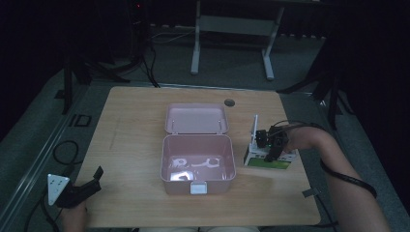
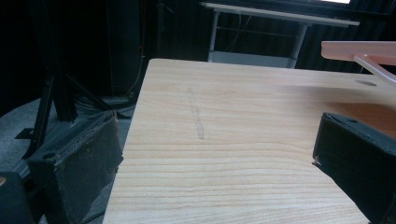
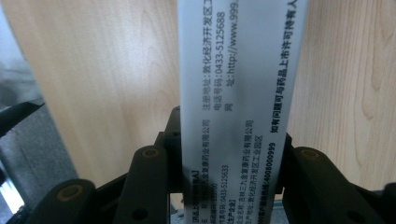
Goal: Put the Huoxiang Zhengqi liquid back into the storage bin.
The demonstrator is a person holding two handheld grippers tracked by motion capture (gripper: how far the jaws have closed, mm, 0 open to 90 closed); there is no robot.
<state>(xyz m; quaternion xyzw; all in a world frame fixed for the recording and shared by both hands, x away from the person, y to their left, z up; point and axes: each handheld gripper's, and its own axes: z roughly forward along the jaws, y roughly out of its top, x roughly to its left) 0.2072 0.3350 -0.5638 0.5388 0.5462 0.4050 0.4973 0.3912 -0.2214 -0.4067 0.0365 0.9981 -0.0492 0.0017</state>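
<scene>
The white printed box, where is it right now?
The white printed box is clamped in the right gripper, held upright above a green and white box at the table's right edge, just right of the open pink case.

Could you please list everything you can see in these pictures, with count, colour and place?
Table: one, light wood, centre of the high view.
Lidded box: one, pink, open, mid-table, lid lying back.
Items inside the box: pale, too dim to count or identify.
Flat carton: one, white with black print, upright at the table's right side, clamped between the right gripper's jaws.
Green-and-white pack: one, lying below that carton near the right edge.
Desk frame: one, white, on the floor beyond the table.
Cables: black, on the floor to the left.
Left gripper: one, black, jaws apart, at the table's near left corner.
Right gripper: one, black, holding the carton.
Forearm: one, lower right.
</scene>
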